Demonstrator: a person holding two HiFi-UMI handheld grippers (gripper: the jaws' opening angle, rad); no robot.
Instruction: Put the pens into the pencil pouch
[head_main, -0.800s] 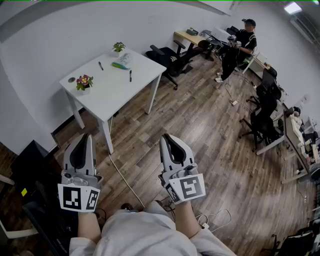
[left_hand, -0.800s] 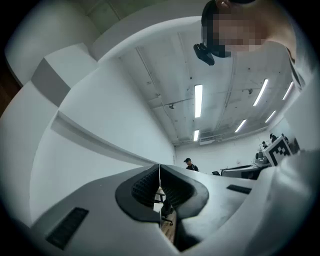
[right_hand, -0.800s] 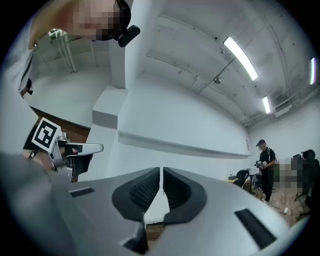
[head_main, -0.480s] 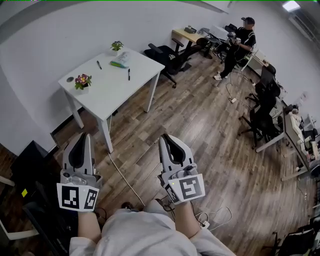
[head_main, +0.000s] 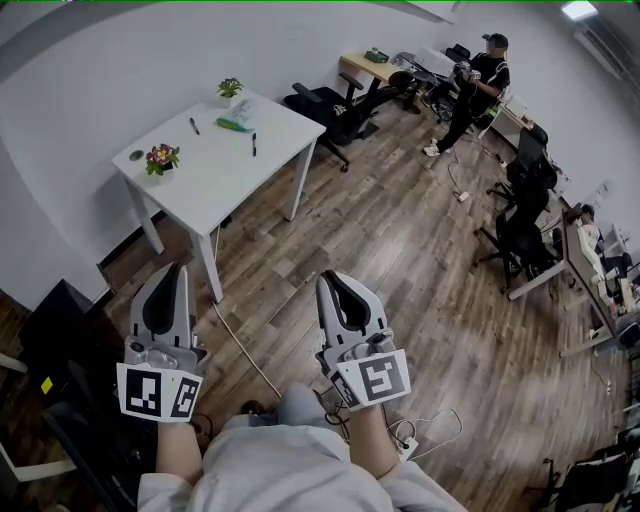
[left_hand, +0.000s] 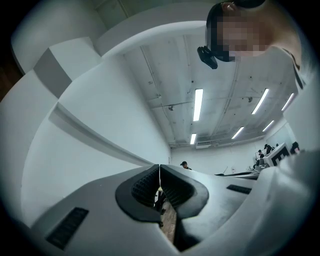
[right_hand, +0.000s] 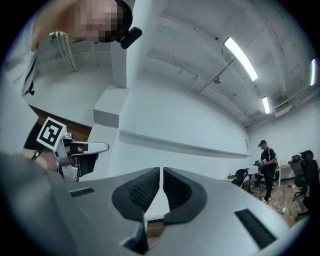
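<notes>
A white table (head_main: 200, 190) stands far ahead at the upper left of the head view. On it lie two dark pens, one (head_main: 193, 126) near the back and one (head_main: 253, 144) near the right edge, with the green pencil pouch (head_main: 236, 125) between them. My left gripper (head_main: 170, 268) and right gripper (head_main: 328, 275) are held low in front of the body, well short of the table. Both are shut with nothing in them. The left gripper view shows its jaws (left_hand: 159, 167) pressed together, and so does the right gripper view (right_hand: 161, 170).
Two small potted plants (head_main: 161, 158) (head_main: 229, 88) stand on the table. Black office chairs (head_main: 335, 110) sit beyond it, and a person (head_main: 475, 85) stands by desks at the far right. More chairs (head_main: 520, 235) line the right side. Cables (head_main: 245, 355) trail over the wooden floor.
The table has drifted slightly up and left in the head view, and a knee now shows between the grippers. Both grippers have stayed shut and in place.
</notes>
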